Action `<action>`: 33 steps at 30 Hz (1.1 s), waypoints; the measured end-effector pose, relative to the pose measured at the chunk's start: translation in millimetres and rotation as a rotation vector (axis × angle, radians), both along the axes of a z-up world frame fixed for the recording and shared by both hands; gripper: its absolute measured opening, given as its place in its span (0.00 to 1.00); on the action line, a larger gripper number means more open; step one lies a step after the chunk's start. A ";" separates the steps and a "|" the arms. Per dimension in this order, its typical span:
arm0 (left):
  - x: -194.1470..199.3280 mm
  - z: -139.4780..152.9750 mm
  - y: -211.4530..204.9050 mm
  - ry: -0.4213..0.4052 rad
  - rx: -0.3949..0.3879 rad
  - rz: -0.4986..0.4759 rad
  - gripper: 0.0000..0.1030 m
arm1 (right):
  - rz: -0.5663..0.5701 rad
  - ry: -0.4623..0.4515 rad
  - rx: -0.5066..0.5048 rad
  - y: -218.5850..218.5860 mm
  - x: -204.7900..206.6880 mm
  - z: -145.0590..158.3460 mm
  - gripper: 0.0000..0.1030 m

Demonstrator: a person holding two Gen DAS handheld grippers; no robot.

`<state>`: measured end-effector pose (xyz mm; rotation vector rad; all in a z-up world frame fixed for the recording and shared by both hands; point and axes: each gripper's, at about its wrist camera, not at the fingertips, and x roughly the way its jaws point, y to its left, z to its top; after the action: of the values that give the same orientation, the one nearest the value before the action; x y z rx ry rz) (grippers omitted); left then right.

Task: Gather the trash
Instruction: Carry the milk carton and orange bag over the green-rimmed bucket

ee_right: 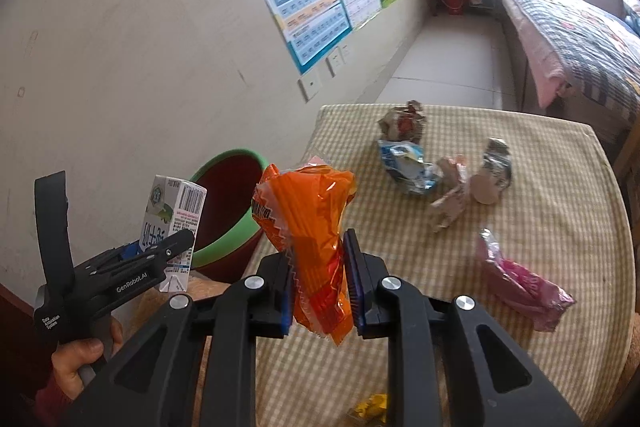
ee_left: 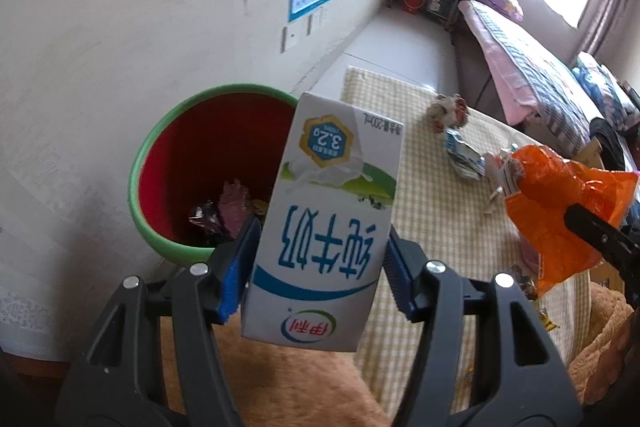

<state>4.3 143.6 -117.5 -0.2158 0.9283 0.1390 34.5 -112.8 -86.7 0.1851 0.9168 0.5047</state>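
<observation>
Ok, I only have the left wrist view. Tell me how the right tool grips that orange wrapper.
Observer: The right tool is shut on the orange wrapper, with a blue pad on either side of its lower half.
Operator: Now report what lies on the table behind it.
Observer: A pink wrapper lies flat on the checked tablecloth, to the right of that tool.
Operator: Give me the milk carton's far side.
Observer: It carries a barcode. The left tool holds the milk carton up beside the green-rimmed bin.
</observation>
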 end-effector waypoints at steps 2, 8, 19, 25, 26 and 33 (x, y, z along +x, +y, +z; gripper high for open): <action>-2.7 -0.1 8.6 -0.003 -0.004 0.020 0.55 | 0.015 0.005 0.002 7.2 3.0 -0.6 0.21; -5.3 -0.4 33.9 -0.003 0.005 0.072 0.55 | 0.075 0.006 0.001 36.0 14.9 0.3 0.21; -1.7 -9.1 71.9 0.027 0.005 0.150 0.55 | 0.183 -0.011 -0.005 96.2 37.1 2.8 0.21; 7.9 -20.2 86.3 0.060 -0.015 0.180 0.55 | 0.218 0.022 0.005 126.7 51.7 -5.6 0.21; 8.8 -22.5 88.5 0.065 -0.029 0.185 0.55 | 0.231 0.024 -0.010 133.8 54.0 -7.8 0.21; 19.0 -29.1 100.3 0.091 -0.047 0.189 0.76 | 0.264 0.001 -0.027 160.9 63.6 -10.0 0.45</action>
<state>23.3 243.8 -146.6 -0.3435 1.0017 0.3033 98.0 48.1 -96.7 0.0390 0.9535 0.7353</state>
